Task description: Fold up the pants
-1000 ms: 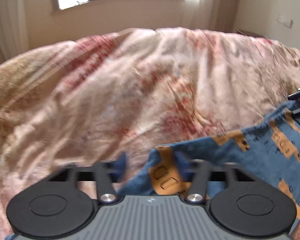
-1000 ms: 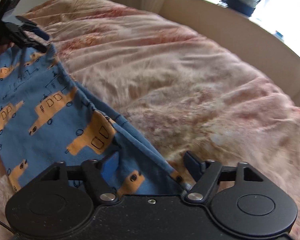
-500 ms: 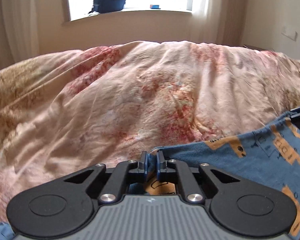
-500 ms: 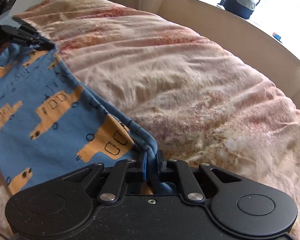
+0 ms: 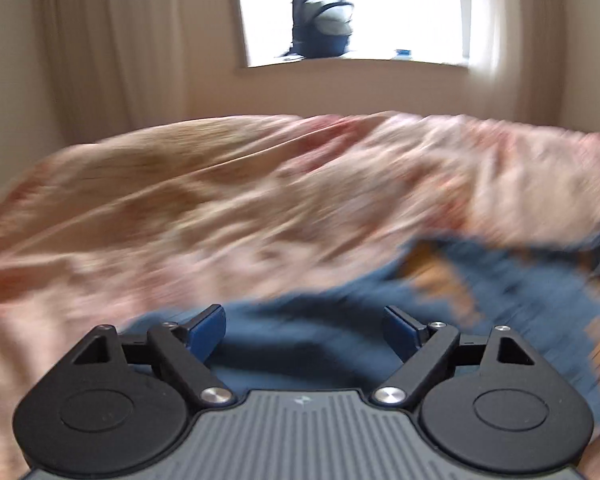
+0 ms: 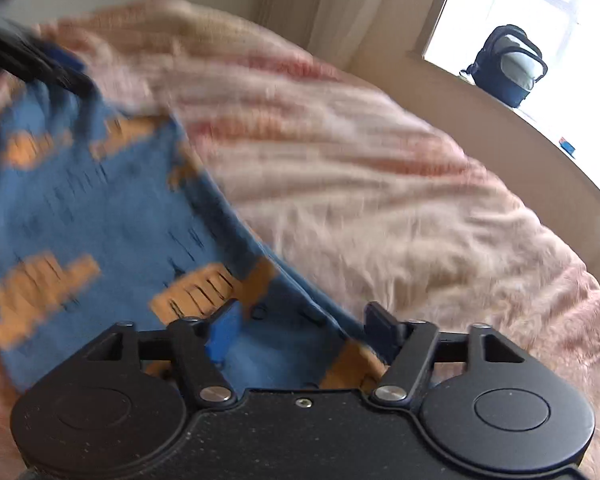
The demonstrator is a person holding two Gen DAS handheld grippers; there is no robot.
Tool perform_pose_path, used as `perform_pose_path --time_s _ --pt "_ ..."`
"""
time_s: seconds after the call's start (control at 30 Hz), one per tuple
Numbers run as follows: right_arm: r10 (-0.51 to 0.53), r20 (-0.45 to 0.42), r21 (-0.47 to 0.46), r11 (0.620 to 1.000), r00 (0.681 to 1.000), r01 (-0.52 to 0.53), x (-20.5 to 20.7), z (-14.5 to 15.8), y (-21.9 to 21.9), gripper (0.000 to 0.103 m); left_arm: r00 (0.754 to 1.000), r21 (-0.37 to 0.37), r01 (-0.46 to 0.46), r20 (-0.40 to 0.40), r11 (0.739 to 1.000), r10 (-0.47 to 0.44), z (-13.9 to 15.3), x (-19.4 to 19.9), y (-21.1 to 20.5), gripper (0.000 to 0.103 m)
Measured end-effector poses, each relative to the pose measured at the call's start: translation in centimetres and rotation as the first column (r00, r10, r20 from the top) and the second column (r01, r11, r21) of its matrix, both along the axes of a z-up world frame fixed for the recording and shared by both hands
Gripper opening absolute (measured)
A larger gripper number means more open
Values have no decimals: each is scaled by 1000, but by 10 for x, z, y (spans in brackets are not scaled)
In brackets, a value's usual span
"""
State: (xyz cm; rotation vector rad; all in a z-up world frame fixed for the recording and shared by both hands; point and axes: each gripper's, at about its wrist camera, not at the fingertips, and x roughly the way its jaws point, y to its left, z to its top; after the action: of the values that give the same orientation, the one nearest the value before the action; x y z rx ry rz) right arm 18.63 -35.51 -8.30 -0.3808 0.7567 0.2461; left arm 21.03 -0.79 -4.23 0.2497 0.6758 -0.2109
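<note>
Blue pants [image 5: 500, 292] with an orange print lie spread on a pink flowered bedcover [image 5: 220, 208]. In the left wrist view my left gripper [image 5: 304, 330] is opening, its jaws wide apart above the blue cloth, and the pads do not press on it. In the right wrist view the pants [image 6: 92, 208] fill the left side. My right gripper [image 6: 300, 330] is opening too, with the pants' edge lying under the gap and nothing pinched. The left gripper [image 6: 40, 64] shows as a dark blur at the far top left corner of the pants. Both views are blurred by motion.
The bedcover [image 6: 380, 184] stretches away to a wall with a window. A dark backpack [image 5: 324, 24] sits on the windowsill, also seen as the backpack [image 6: 508, 64] at the upper right. Curtains hang beside the window.
Both grippers shut on the pants' edge half a second ago and have since let go and opened wide. Both cameras have swung, so the window and backpack sit more centrally.
</note>
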Motion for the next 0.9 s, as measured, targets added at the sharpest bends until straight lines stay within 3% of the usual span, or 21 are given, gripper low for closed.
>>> perform_pose_path --time_s 0.07,0.13,0.2,0.3,0.4,0.5,0.53,0.6,0.73,0.77,0.8,0.9 --pt "-121 9 17 993 993 121 6 4 -15 99 999 -32 -36 23 999 37 9 -12 27 89" --pt "-180 59 47 983 982 177 5 18 -24 95 996 -99 -66 50 993 71 21 -20 53 96" --pt "-144 88 95 986 986 135 2 32 -20 98 988 -149 -129 61 980 139 30 -23 78 99" --pt "-38 83 120 992 996 28 11 47 10 99 974 -223 -218 7 950 225 28 -20 111 98" --pt "104 -2 121 987 995 -103 32 63 57 98 951 -344 -301 -45 889 305 16 -23 136 91" --pt "244 -91 103 967 966 -234 52 77 111 97 927 -494 -357 -79 793 368 1 -30 156 81" --pt "282 -115 84 958 952 -274 58 80 129 96 924 -521 -365 -102 771 368 -3 -29 159 79" --pt "340 -146 44 940 929 -337 67 81 159 91 931 -519 -359 -136 776 340 -6 -27 160 60" --pt "408 -108 17 913 907 -409 91 70 196 70 926 -483 -363 -86 797 369 -13 -36 152 54" --pt "421 -119 29 907 899 -421 101 67 202 64 926 -478 -362 -83 800 369 -17 -39 149 48" --pt "447 -123 31 894 886 -446 106 64 209 59 931 -469 -352 -82 810 357 -20 -40 145 37" --pt "502 -125 -6 862 856 -507 116 54 222 56 950 -418 -299 -45 858 308 -24 -44 129 25"
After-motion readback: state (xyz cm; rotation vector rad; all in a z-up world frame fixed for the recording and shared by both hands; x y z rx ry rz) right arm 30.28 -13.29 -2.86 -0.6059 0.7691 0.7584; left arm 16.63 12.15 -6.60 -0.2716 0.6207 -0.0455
